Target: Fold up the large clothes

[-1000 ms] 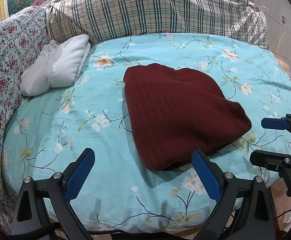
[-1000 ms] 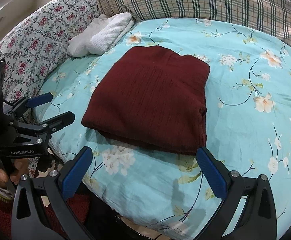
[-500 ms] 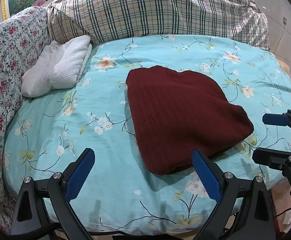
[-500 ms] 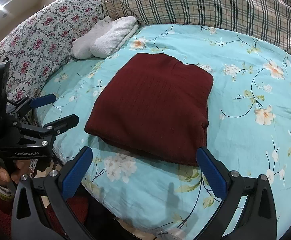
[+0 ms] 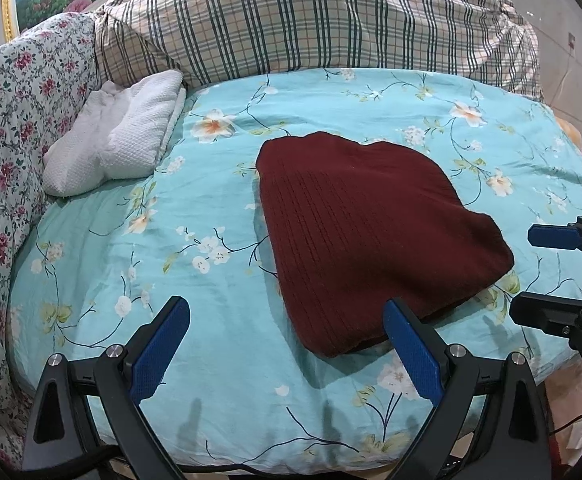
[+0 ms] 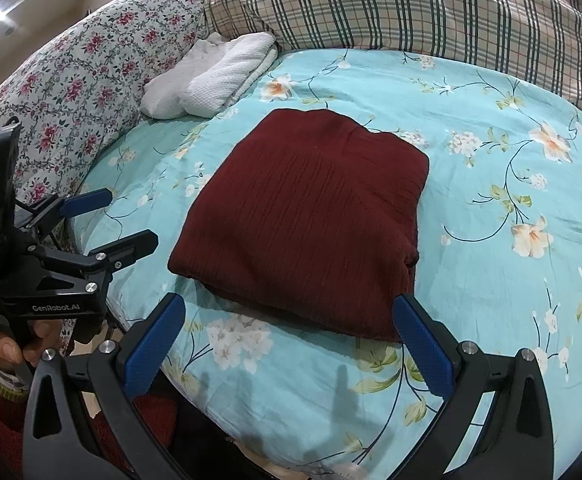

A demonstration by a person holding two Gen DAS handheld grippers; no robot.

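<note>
The left hand-held gripper (image 5: 287, 344) and the right hand-held gripper (image 6: 291, 344) both hang spread wide and hold nothing, poised off the near edge of the bed (image 5: 219, 344). The dark red sweater (image 6: 307, 224) lies folded in a thick rectangle near that edge, and the job looks close to finished. A careless pad catching its front layers could drag the stack open or off the bed. A white towel (image 5: 119, 148) rests well apart, by the floral pillow (image 6: 87, 80)
</note>
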